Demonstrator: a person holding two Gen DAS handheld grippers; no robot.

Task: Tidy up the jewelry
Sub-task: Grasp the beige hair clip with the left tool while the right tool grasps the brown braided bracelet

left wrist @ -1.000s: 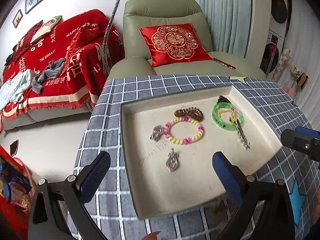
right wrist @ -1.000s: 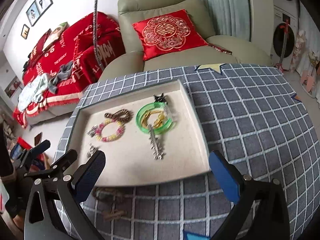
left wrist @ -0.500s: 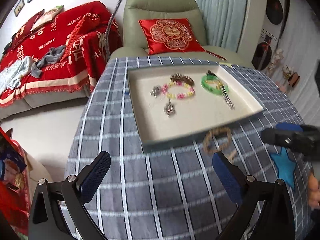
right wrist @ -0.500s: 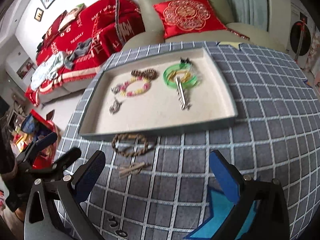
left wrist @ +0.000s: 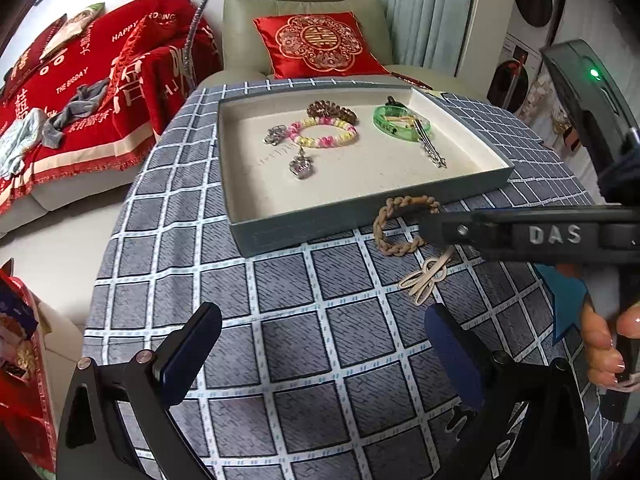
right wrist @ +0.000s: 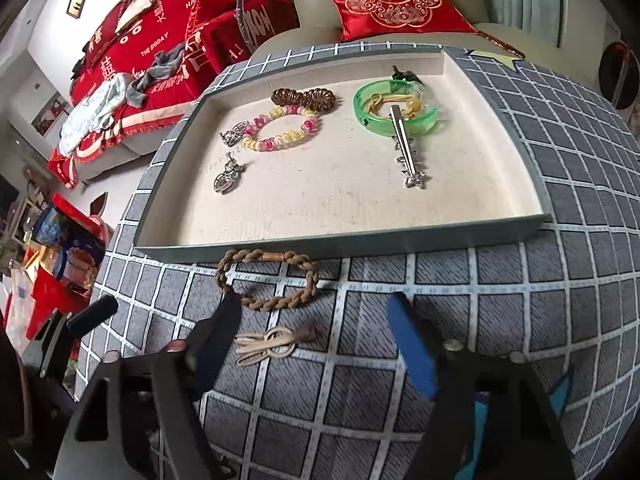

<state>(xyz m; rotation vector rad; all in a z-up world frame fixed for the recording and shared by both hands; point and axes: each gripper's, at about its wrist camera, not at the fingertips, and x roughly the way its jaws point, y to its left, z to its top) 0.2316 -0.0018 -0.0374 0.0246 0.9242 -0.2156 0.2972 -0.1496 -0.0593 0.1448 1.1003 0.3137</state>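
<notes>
Closing its jaws from their widest, our right gripper has dropped from above the tray to the checked tablecloth, so the tan knotted hair clip now lies between its blue fingers, not yet pinched. Just ahead of it, against the tray's near wall, lies the braided brown bracelet. Our left gripper hangs spread and empty nearer us; we judge these two loose pieces are what remains to tray.
</notes>
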